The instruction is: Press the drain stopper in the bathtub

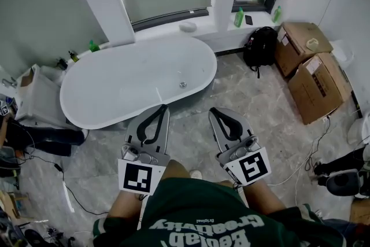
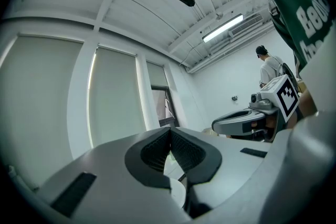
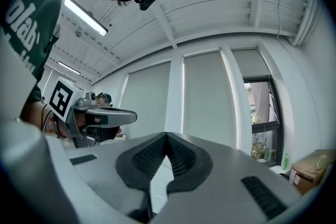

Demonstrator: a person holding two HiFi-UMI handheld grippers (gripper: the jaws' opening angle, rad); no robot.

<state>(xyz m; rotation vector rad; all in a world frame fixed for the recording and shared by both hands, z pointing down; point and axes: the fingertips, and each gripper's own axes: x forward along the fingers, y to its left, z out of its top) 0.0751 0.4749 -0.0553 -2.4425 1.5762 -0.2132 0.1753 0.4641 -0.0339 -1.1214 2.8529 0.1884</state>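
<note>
In the head view a white oval bathtub [image 1: 115, 87] stands on the marble floor ahead of me. A small round metal drain stopper [image 1: 182, 85] sits in its bottom near the right end. Both grippers are held low over the floor in front of the tub, tilted upward. The left gripper [image 1: 163, 106] is shut and empty, its tips near the tub's front rim. The right gripper [image 1: 212, 110] is also shut and empty, right of the tub. Each gripper view shows its own closed tips, left gripper [image 2: 169, 131] and right gripper [image 3: 167, 136], against blinds and ceiling; the tub is hidden there.
Two cardboard boxes [image 1: 312, 69] and a black backpack [image 1: 261, 46] stand at the right wall. Green bottles [image 1: 239, 17] sit on the window ledge. A white box [image 1: 37, 98] and cables [image 1: 63, 182] lie left of the tub. Another person [image 2: 270, 68] stands far off.
</note>
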